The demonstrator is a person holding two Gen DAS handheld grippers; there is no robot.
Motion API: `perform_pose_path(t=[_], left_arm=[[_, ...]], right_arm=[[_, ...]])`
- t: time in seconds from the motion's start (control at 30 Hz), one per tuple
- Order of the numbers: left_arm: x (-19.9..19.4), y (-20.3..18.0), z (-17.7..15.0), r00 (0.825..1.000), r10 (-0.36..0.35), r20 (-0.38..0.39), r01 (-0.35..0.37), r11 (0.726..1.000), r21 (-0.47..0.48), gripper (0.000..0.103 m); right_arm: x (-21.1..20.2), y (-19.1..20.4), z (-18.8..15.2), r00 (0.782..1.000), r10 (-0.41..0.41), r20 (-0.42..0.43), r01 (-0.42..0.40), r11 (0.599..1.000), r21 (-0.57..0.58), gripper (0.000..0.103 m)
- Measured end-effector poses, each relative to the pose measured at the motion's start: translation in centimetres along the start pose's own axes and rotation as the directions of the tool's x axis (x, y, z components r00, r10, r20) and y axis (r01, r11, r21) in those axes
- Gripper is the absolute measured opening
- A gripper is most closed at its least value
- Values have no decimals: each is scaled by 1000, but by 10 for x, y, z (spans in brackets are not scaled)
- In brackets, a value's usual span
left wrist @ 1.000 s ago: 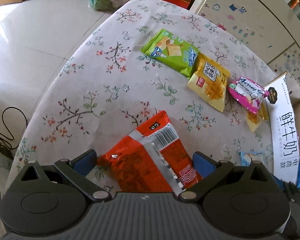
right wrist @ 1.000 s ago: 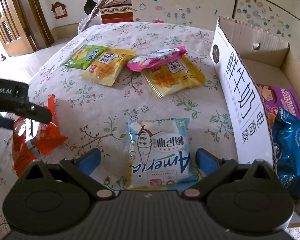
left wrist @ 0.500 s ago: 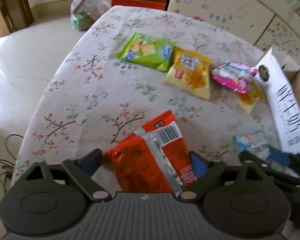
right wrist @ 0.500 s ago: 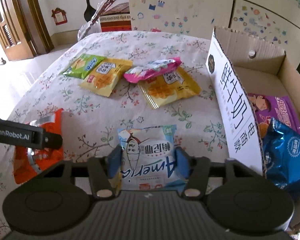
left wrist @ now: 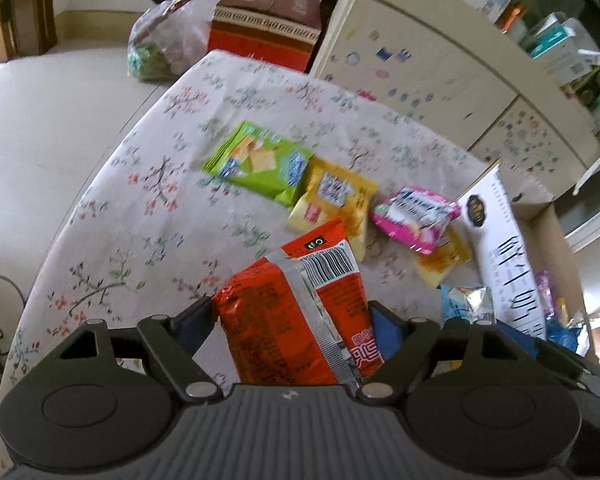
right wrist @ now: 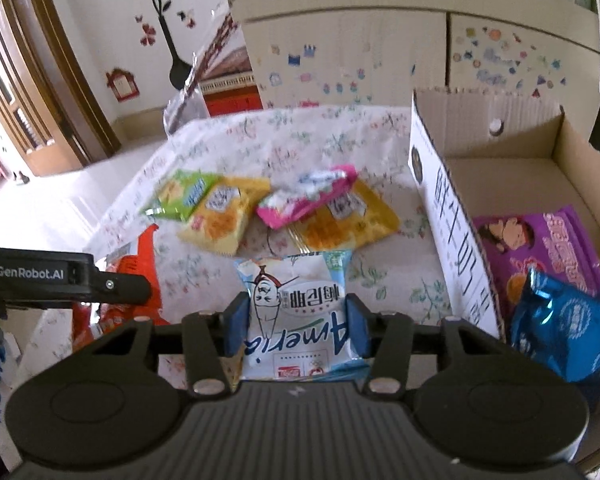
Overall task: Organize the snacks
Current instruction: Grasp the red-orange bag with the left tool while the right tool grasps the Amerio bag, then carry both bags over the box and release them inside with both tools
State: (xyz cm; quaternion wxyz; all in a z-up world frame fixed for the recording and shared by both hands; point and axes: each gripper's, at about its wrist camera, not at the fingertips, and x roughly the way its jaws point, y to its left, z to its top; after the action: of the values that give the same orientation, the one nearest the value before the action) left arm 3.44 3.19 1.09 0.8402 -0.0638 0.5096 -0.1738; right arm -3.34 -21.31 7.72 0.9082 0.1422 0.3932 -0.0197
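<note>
My left gripper (left wrist: pixel 292 320) has just squeezed in on the red snack bag (left wrist: pixel 300 312), and its blue pads press both sides. My right gripper (right wrist: pixel 296 324) pinches the white-and-blue snack bag (right wrist: pixel 300 312) (the writing looks upside down). Both bags are up off the flowery tablecloth (left wrist: pixel 148 184). Green (right wrist: pixel 184 196), yellow (right wrist: pixel 220 220) and pink (right wrist: pixel 304 200) packets lie farther back. The cardboard box (right wrist: pixel 572 148) sits to my right.
</note>
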Motion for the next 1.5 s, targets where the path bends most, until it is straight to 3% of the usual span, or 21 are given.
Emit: perform_pose_path(t=[0.53, 0.8, 1.03, 1.5], left_arm=[[-16, -30, 18, 986, -139, 93, 138, 990, 21, 85], [-22, -69, 22, 962, -249, 114, 241, 967, 82, 85], [-23, -111, 22, 942, -309, 130, 287, 944, 165, 85], [-4, -175, 21, 913, -391, 119, 362, 908, 209, 85]], right_arm=[[-38, -28, 33, 992, 27, 126, -42, 992, 117, 51], [-88, -66, 56, 964, -3, 267, -51, 979, 196, 51], [-128, -94, 67, 929, -78, 361, -7, 974, 229, 51], [-152, -129, 65, 907, -148, 394, 7, 941, 338, 51]])
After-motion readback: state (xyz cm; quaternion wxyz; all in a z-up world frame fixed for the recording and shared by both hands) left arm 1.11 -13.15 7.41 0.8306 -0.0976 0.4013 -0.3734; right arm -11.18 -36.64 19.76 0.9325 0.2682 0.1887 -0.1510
